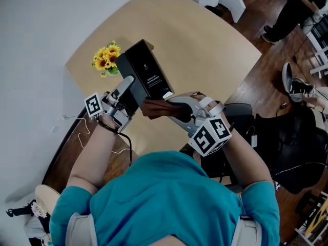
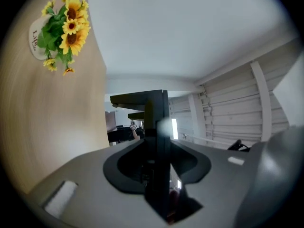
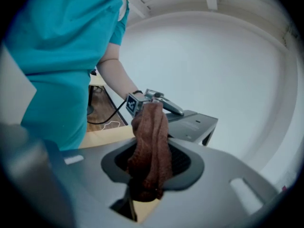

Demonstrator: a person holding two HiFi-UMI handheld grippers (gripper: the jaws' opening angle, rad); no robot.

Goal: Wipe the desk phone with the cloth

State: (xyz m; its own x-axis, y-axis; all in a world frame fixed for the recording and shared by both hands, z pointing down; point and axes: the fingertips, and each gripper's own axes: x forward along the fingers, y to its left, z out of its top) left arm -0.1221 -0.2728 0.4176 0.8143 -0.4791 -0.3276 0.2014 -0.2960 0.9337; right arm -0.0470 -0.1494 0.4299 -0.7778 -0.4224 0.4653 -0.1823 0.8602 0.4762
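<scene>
Above the table (image 1: 205, 40), head view: the left claw (image 1: 127, 86) clamps the phone (image 1: 141, 68) tilted up, likely to bare its underside; the cloth (image 1: 154, 108), pinched in the right claw (image 1: 171, 106), lies just beside the phone. Left gripper view: jaws grip the phone's edge. Right gripper view: cloth clenched, phone just beyond.

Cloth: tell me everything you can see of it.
The cloth is rust-brown, nubby like terry, bunched into a twisted wad. The right claw is shut on one end; the rest sticks out past the jaws towards the black desk phone, off the table. Whether it touches the phone cannot be told.
</scene>
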